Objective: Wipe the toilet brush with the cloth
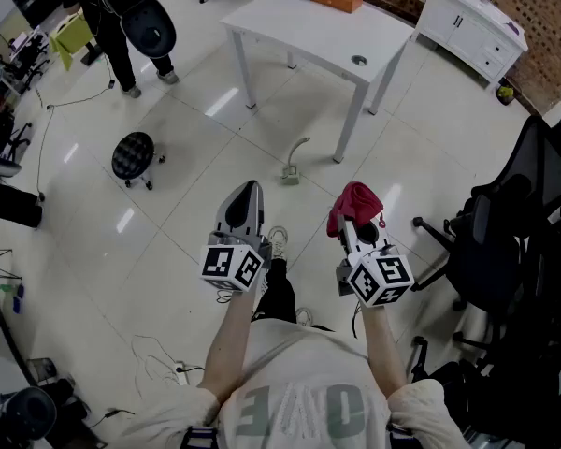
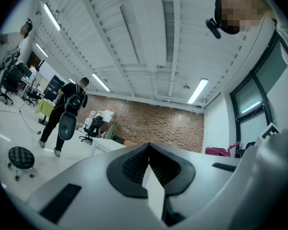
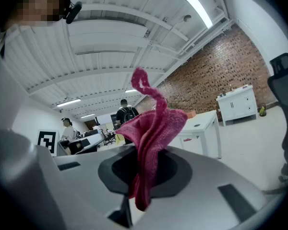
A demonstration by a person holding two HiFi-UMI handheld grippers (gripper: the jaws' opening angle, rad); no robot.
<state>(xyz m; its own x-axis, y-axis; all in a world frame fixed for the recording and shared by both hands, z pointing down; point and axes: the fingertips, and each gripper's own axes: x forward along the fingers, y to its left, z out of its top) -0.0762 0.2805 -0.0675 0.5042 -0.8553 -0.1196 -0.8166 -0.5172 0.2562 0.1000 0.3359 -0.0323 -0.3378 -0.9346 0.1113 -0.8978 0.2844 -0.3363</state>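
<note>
The toilet brush (image 1: 296, 160) stands on the tiled floor in a small holder, its grey handle leaning, a short way in front of both grippers and untouched. My right gripper (image 1: 352, 223) is shut on a crumpled pink cloth (image 1: 356, 201). In the right gripper view the cloth (image 3: 153, 128) bunches up out of the closed jaws and hides the fingertips. To its left, my left gripper (image 1: 247, 191) is held level with its jaws pressed together and nothing between them, as its own view (image 2: 149, 153) shows. The brush appears in neither gripper view.
A white table (image 1: 310, 28) stands beyond the brush, and a white cabinet (image 1: 472, 21) sits by the brick wall. A black round stool (image 1: 133, 155) is at the left and a black office chair (image 1: 510, 227) at the right. A person (image 1: 122, 26) stands at the far left.
</note>
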